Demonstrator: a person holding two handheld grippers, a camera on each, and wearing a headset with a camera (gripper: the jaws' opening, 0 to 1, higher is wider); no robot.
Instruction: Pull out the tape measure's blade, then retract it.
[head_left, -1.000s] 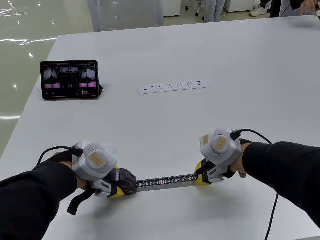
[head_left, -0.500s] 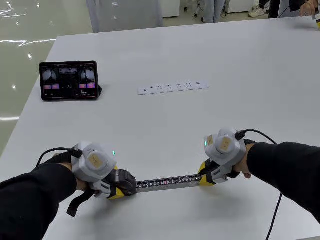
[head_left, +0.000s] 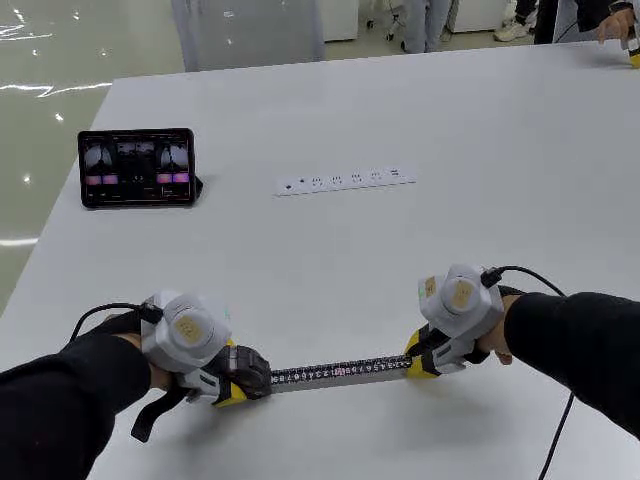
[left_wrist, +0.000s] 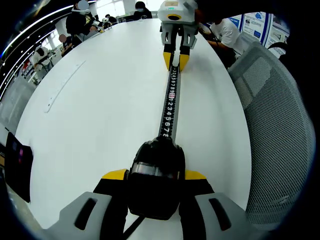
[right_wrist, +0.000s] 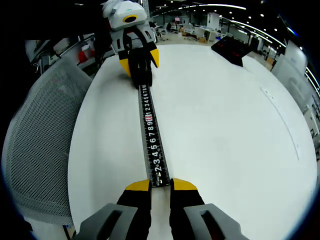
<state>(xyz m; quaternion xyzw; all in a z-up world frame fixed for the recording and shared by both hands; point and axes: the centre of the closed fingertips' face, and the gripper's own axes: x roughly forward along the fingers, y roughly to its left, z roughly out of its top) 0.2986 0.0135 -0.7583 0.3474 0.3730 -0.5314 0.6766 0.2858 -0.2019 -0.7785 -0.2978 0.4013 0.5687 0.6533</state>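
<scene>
My left gripper clamps the tape measure, my right gripper pinches the blade tip, and if that pinch slips, the blade whips back.

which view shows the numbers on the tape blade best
Right gripper view: the blade runs up the middle, digits large and readable. Left gripper view shows them smaller; head view, just tiny marks.
</scene>
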